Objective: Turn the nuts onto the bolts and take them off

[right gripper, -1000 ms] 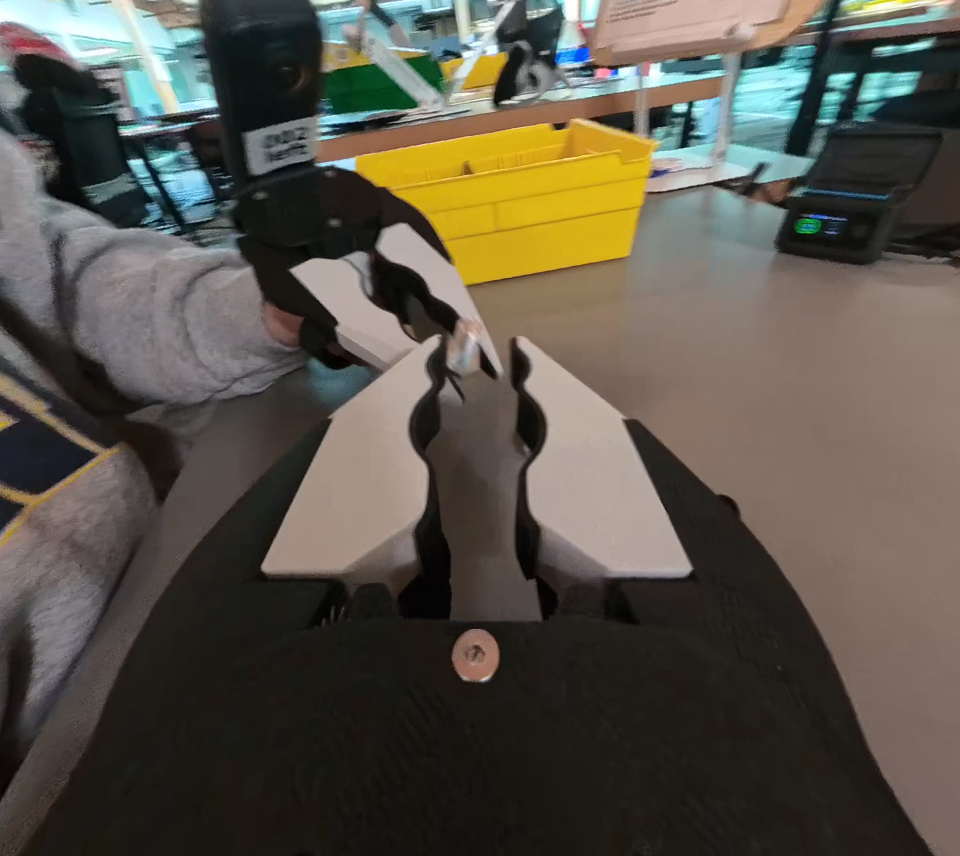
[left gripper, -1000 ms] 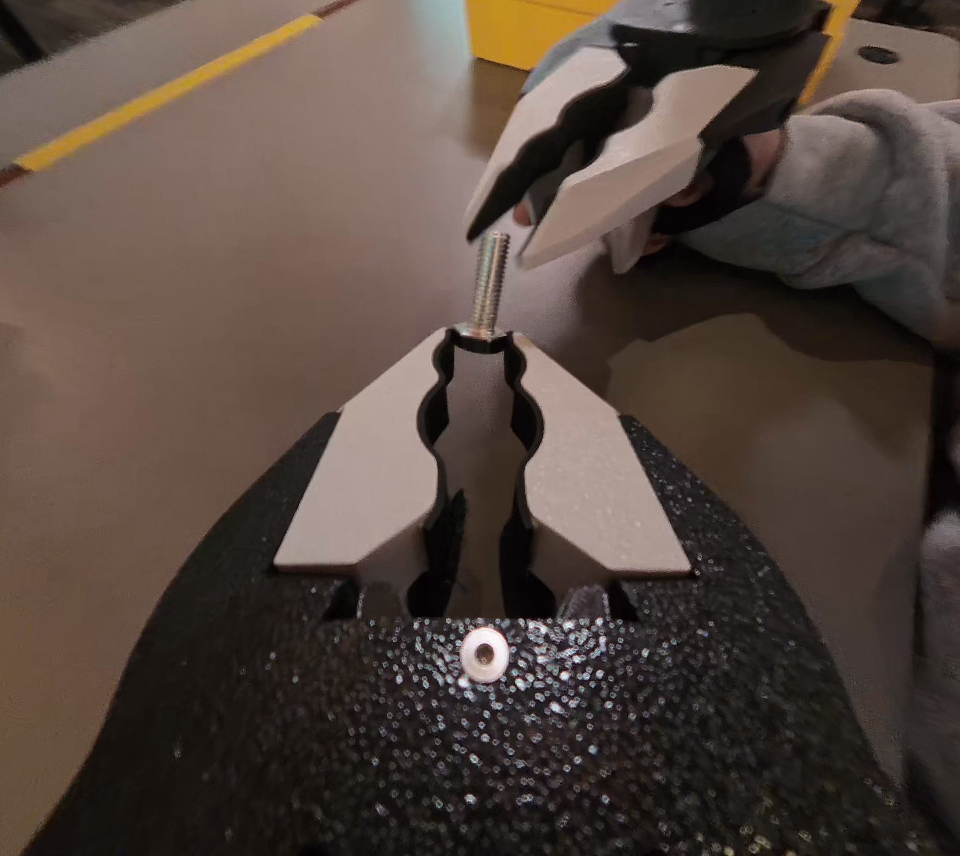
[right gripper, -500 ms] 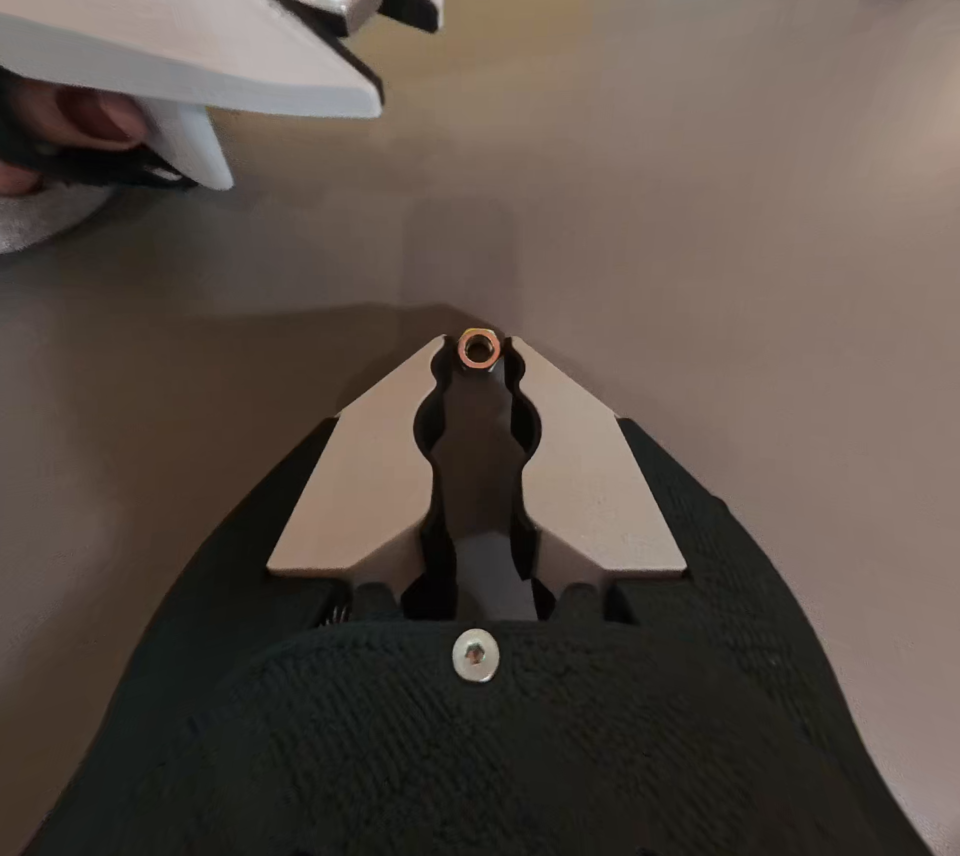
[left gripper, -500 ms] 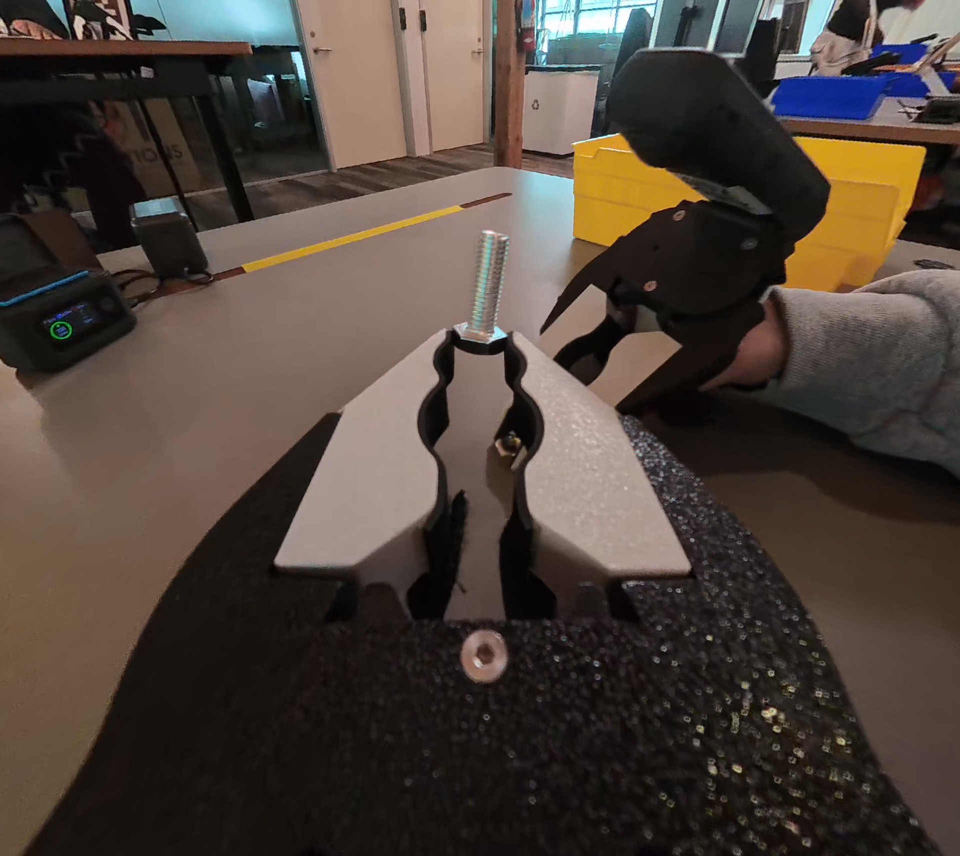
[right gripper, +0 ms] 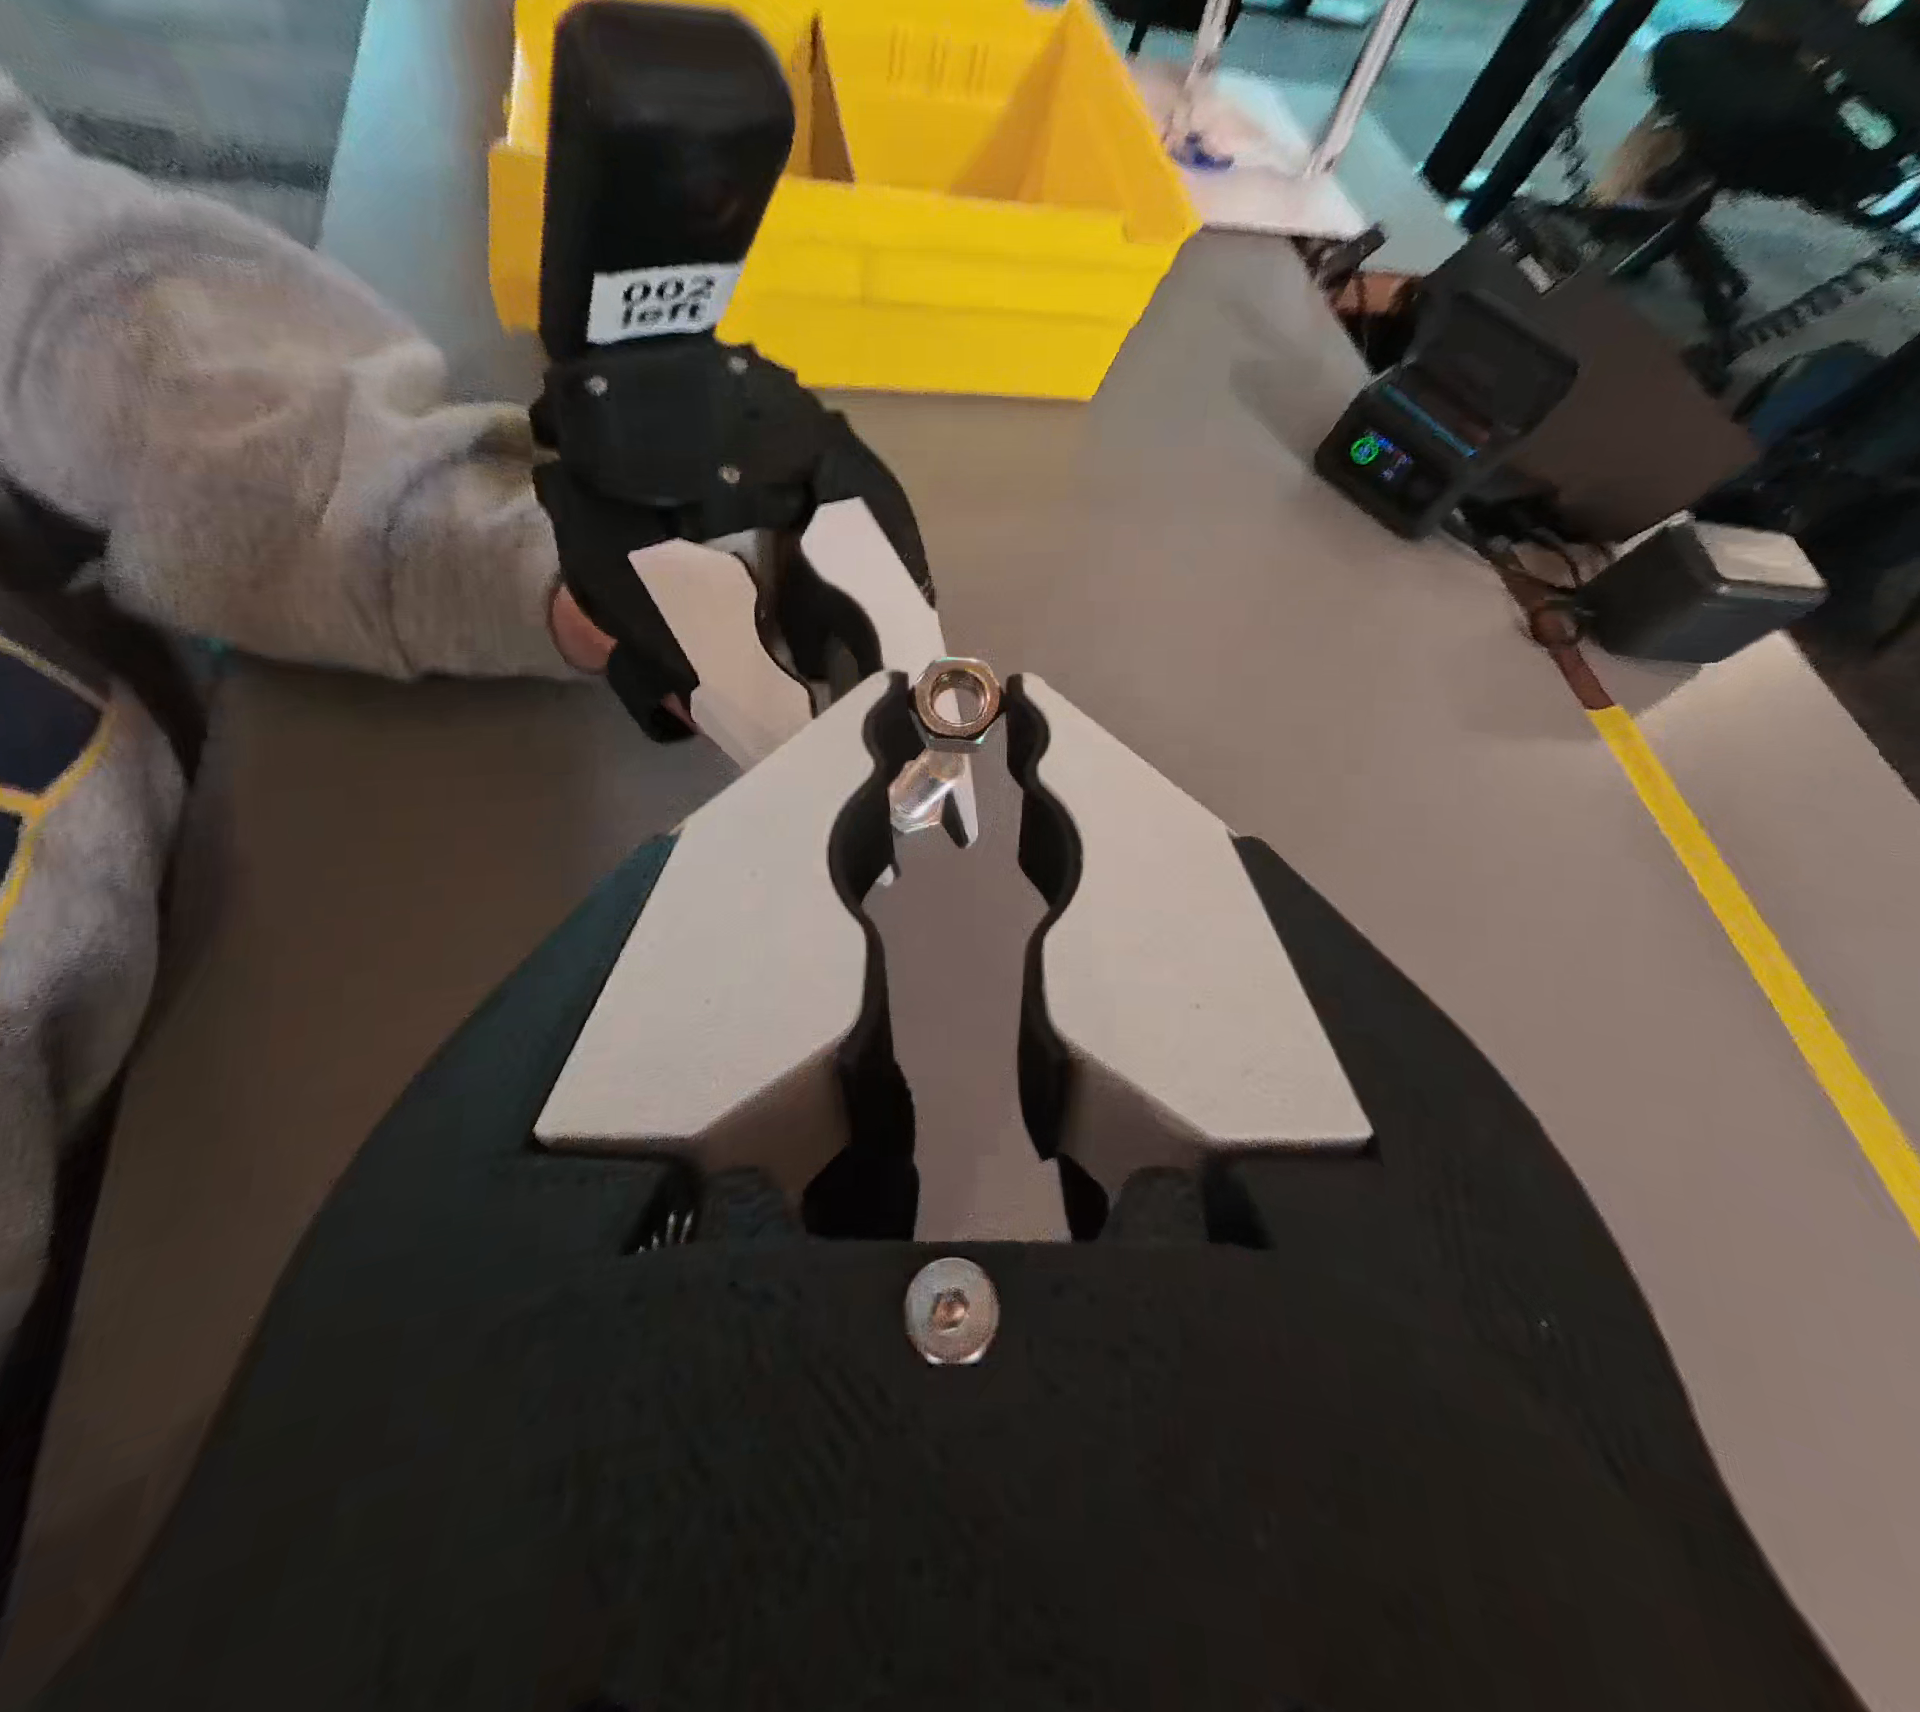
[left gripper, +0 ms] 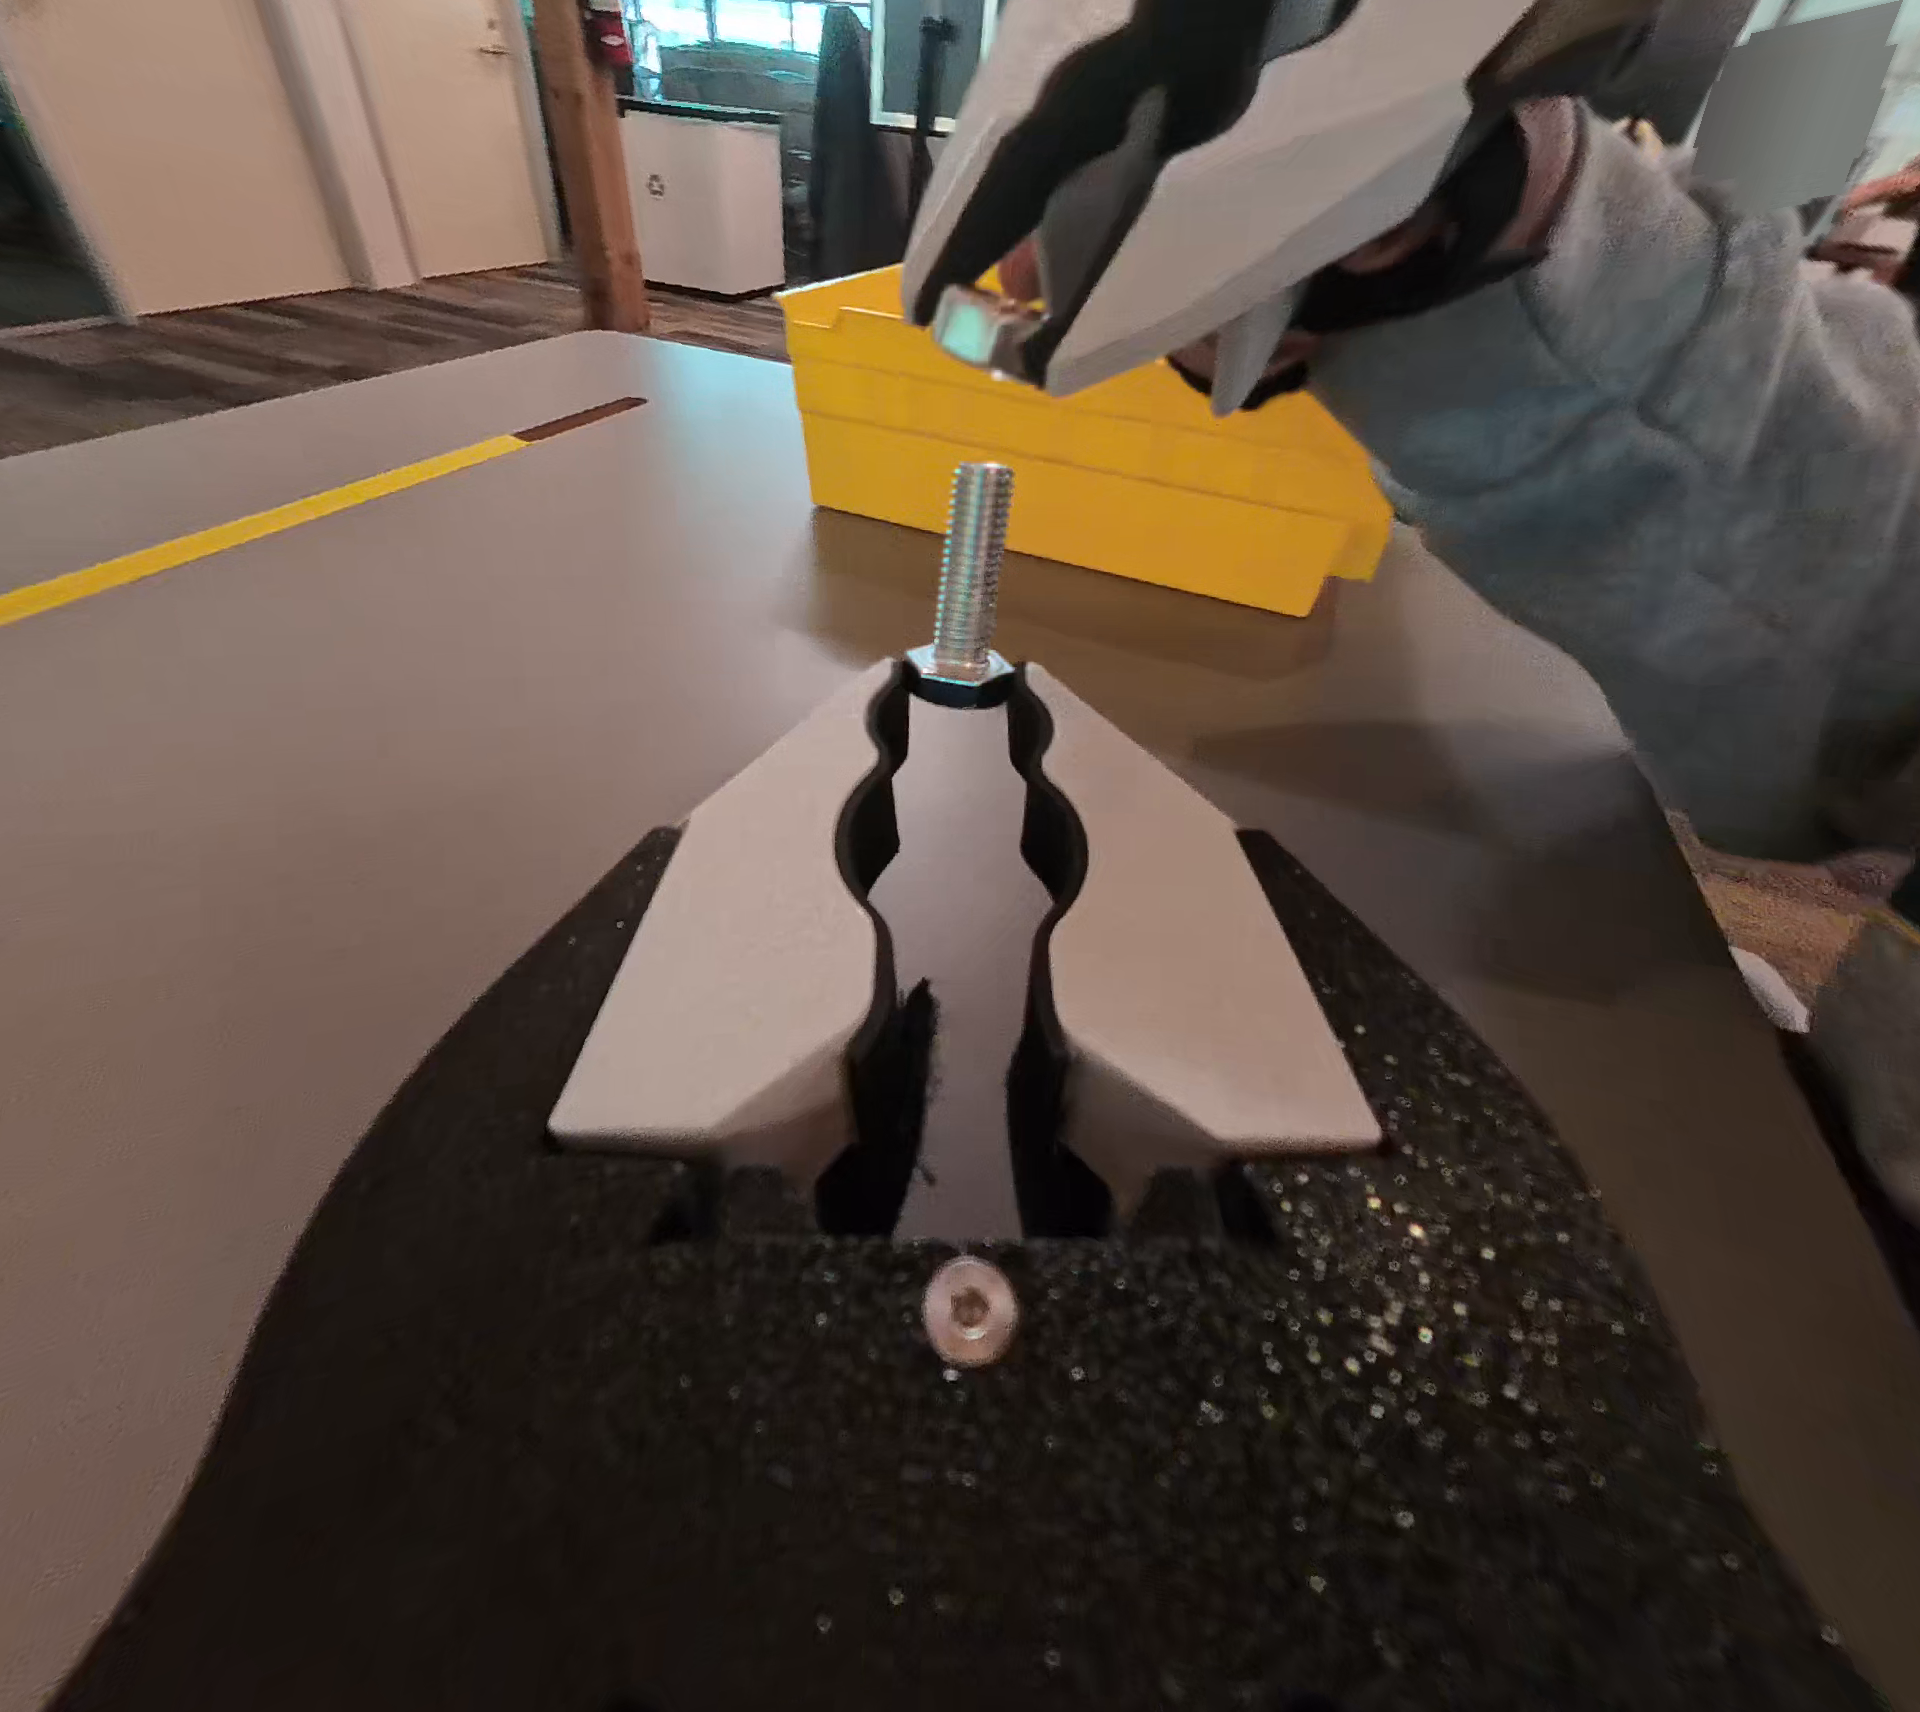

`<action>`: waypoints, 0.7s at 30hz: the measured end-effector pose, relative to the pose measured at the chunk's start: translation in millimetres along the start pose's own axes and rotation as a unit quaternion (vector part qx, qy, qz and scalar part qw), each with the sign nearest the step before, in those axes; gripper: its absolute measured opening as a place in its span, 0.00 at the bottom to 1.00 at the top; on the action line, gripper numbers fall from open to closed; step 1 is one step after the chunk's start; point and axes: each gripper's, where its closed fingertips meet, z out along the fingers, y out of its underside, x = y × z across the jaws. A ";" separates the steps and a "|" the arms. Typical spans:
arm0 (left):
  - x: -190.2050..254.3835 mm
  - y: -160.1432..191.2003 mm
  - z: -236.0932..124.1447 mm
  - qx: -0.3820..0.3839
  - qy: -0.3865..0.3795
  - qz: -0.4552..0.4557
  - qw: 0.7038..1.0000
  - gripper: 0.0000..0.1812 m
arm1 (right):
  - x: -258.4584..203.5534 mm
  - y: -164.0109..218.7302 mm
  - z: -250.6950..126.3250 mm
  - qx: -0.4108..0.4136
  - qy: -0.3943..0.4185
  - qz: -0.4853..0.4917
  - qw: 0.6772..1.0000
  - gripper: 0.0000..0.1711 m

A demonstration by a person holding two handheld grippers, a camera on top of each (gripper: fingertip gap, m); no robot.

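My left gripper (left gripper: 961, 688) is shut on the hex head of a silver bolt (left gripper: 971, 566), which stands upright with its threaded end up. My right gripper (right gripper: 954, 706) is shut on a silver hex nut (right gripper: 954, 708) at its fingertips. In the left wrist view the right gripper (left gripper: 987, 337) hangs above the bolt with the nut (left gripper: 977, 337) a short gap above the bolt's tip. In the right wrist view the bolt (right gripper: 925, 795) shows blurred just under the nut, and the left gripper's black body (right gripper: 675, 426) sits behind it.
A yellow bin (right gripper: 914, 208) stands at the back of the grey table (left gripper: 364, 727). A yellow tape line (right gripper: 1756, 945) runs across the table. Black devices with cables (right gripper: 1444, 436) lie at its far right. A person's grey sleeves (left gripper: 1662, 436) hold both grippers.
The right gripper went down to the table, closed on the nut and lifted it above the bolt's tip. The left gripper kept hold of the bolt and tilted up.
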 end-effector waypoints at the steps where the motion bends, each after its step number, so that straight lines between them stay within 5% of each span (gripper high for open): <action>1: 2.6 0.0 0.4 0.000 0.007 0.004 1.000 0.09 | -2.0 2.8 0.7 -0.017 -0.013 -0.002 1.000 0.10; 5: 4.8 -3.3 -2.9 0.014 0.019 -0.001 1.000 0.09 | -8.1 13.5 2.8 -0.066 -0.047 -0.010 0.997 0.10; 21: 15.2 -9.7 -8.2 0.040 0.069 -0.025 0.997 0.09 | -15.7 4.3 2.7 -0.045 -0.088 0.033 0.995 0.11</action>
